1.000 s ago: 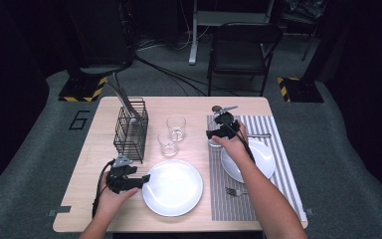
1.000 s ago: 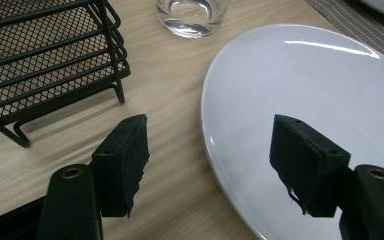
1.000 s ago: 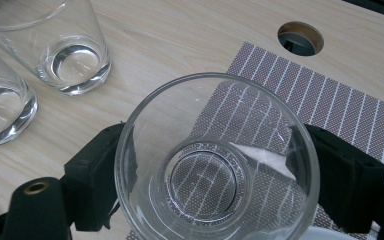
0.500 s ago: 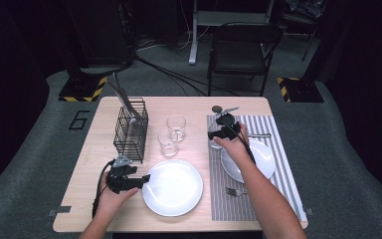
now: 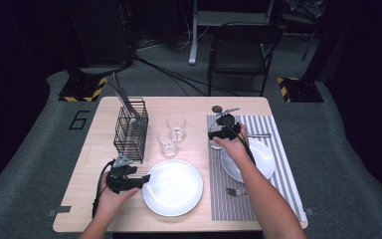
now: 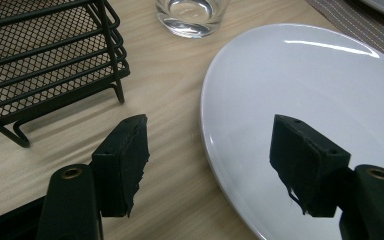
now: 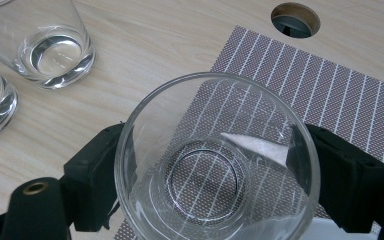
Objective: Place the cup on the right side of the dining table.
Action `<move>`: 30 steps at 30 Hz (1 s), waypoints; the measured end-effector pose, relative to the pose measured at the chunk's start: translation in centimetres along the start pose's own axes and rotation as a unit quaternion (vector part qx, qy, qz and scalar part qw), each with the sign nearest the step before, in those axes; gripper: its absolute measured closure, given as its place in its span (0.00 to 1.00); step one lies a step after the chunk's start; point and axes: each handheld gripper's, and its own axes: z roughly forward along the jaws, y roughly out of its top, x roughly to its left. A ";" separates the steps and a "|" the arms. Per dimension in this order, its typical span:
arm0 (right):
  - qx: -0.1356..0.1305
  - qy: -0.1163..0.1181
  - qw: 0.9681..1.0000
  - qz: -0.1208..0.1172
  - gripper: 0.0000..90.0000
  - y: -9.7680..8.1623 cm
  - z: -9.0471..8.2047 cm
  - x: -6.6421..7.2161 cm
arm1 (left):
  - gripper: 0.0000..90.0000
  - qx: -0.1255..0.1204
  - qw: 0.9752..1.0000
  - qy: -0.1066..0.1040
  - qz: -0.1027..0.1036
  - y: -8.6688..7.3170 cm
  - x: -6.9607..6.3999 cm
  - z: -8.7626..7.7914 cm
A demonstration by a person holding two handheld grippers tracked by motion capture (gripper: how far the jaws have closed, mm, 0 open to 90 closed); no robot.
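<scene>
R tongs (image 7: 205,165) clamped on a clear glass (image 7: 217,160), one jaw each side of its wall, glass upright. In high view that's centre-right of frame, R tongs (image 5: 222,130) w/ glass over the top-left corner of the striped placemat (image 5: 278,199), just above the small white plate (image 5: 266,159). Can't tell if the glass base touches the mat.

L tongs (image 6: 210,165) apart, nothing between the jaws; one jaw over bare table (image 6: 170,75), other over the rim of the big white plate (image 6: 330,75). In high view L tongs (image 5: 140,181) sit lower left, at that plate's left edge, below the black wire rack (image 5: 129,132).

Two more glasses (image 5: 171,135) stand mid-table between rack and mat. Fork (image 5: 236,191) lies on the mat lower down.
</scene>
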 end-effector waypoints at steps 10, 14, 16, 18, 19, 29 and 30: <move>0.001 0.007 1.000 0.010 0.17 0.0 0.0 -0.1 | 0.35 0.001 1.000 0.000 0.002 0.0 0.0 0.1; 0.001 0.007 1.000 0.005 0.16 0.0 0.0 -0.1 | 0.35 0.004 1.000 -0.001 0.003 0.0 0.0 0.0; 0.001 0.003 1.000 0.008 0.15 0.0 -0.1 0.1 | 0.35 0.002 1.000 0.001 0.003 0.0 0.0 0.1; 0.000 0.000 1.000 0.002 0.15 0.0 -0.1 0.1 | 0.35 0.002 1.000 0.001 0.002 0.0 0.0 0.1; 0.002 -0.001 1.000 0.004 0.15 0.0 -0.2 0.2 | 0.35 0.002 1.000 0.000 0.002 0.0 0.0 0.1; -0.007 0.005 1.000 0.005 0.15 0.3 -1.0 0.1 | 0.35 0.003 1.000 0.001 -0.002 0.1 0.1 0.1; -0.007 0.004 1.000 0.007 0.15 0.3 -1.2 0.1 | 0.35 0.002 1.000 0.000 -0.002 0.1 0.1 0.1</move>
